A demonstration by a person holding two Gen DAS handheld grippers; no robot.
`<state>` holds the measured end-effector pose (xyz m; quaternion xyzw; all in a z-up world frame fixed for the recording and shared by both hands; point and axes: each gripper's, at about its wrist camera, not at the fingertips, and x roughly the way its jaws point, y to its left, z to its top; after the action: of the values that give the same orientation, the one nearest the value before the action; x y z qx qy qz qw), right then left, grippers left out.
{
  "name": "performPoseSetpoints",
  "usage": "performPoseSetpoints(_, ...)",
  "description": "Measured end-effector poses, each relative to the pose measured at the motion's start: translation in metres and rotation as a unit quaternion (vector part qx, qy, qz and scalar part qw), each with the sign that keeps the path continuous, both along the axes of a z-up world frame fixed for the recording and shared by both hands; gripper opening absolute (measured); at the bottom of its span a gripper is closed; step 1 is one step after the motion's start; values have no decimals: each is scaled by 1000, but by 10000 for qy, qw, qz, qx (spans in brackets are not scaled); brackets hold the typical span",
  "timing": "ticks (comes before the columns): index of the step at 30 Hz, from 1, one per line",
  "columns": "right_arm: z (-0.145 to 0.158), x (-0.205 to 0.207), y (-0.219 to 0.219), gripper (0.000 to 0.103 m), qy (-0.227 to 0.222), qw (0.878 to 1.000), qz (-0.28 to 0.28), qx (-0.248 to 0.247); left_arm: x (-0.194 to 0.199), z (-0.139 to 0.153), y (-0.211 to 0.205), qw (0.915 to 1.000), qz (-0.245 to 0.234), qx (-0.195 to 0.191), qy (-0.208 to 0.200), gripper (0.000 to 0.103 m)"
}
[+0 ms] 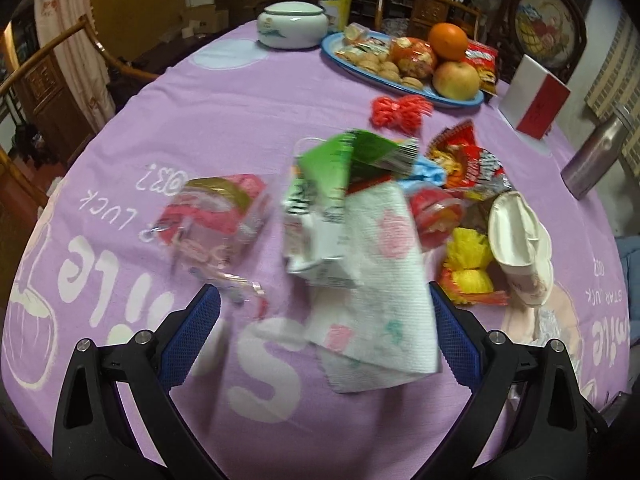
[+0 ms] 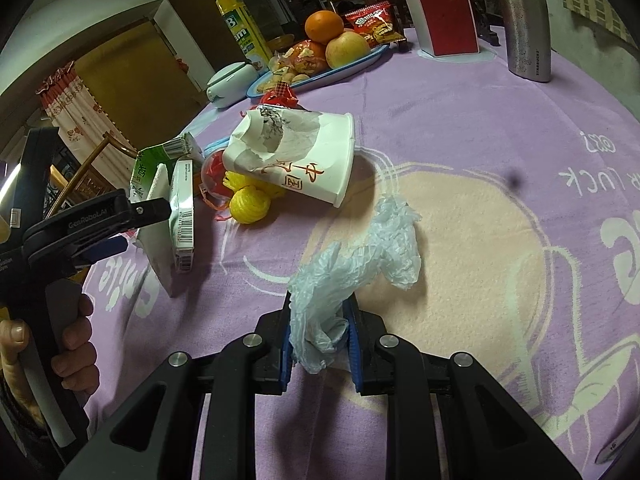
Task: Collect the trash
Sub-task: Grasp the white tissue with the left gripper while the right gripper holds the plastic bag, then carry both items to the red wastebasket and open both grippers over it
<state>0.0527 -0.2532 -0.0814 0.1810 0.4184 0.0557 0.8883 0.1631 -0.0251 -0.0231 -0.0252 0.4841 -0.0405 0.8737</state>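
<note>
My left gripper (image 1: 322, 290) is open wide just above the purple tablecloth (image 1: 224, 120). A flower-print paper napkin (image 1: 384, 280) and a flattened green and white carton (image 1: 320, 208) lie between its fingers. The napkin reaches the right finger (image 1: 452, 332), and the left finger (image 1: 196, 332) stands apart from both. In the right wrist view the left gripper (image 2: 148, 212) sits against that carton (image 2: 182, 216). My right gripper (image 2: 320, 312) is shut on a crumpled clear plastic bag (image 2: 360, 256), whose loose end trails onto the cloth. A torn paper cup (image 2: 296, 160) lies on its side beyond it.
Red snack wrappers (image 1: 468, 160), a yellow net (image 1: 468, 264), a red jelly cup (image 1: 432, 212) and a pink clear wrapper (image 1: 216, 208) litter the table. At the back are a blue fruit plate (image 1: 460, 102), a white jar (image 1: 290, 26), a red-and-white box (image 2: 444, 16) and a steel bottle (image 2: 524, 20). A hand (image 2: 76, 344) holds the left gripper's handle.
</note>
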Motion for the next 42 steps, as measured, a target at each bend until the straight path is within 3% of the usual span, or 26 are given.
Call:
performPoseSetpoints(8,0,1,1,24,25,10000,19,7,-4,-4,28,9995,301,2,-68,95)
performPoseSetpoints(12,-1,2,0,24,54,10000,21,22,-3,-10,19,9999,98,-47,22,81)
performPoseSetpoints(15,-2,3,-2,24,68,10000,8,65,-3,-16,9,9999,-100,11,107,51)
performPoseSetpoints(17,-2,2,-2,24,60,9999,6,81,-7,-18,6,9994,-243,-128,189,18)
performPoseSetpoints(19,-2,2,-2,24,53,9999,8,90,-15,-14,7,9995,-296,-105,82,10)
performPoseSetpoints(24,-2,2,-4,24,1,9999,18,113,-52,7,16,9984,-426,31,-377,7)
performPoseSetpoints(28,-1,-1,-4,23,-57,9999,35,144,-84,26,37,9970,-431,-118,-632,7)
performPoseSetpoints(36,10,-11,0,23,-378,9992,62,106,-139,51,99,9948,58,-250,-983,7)
performPoseSetpoints(42,37,-40,34,22,-694,9958,588,34,-180,49,152,9924,593,-229,-1050,7)
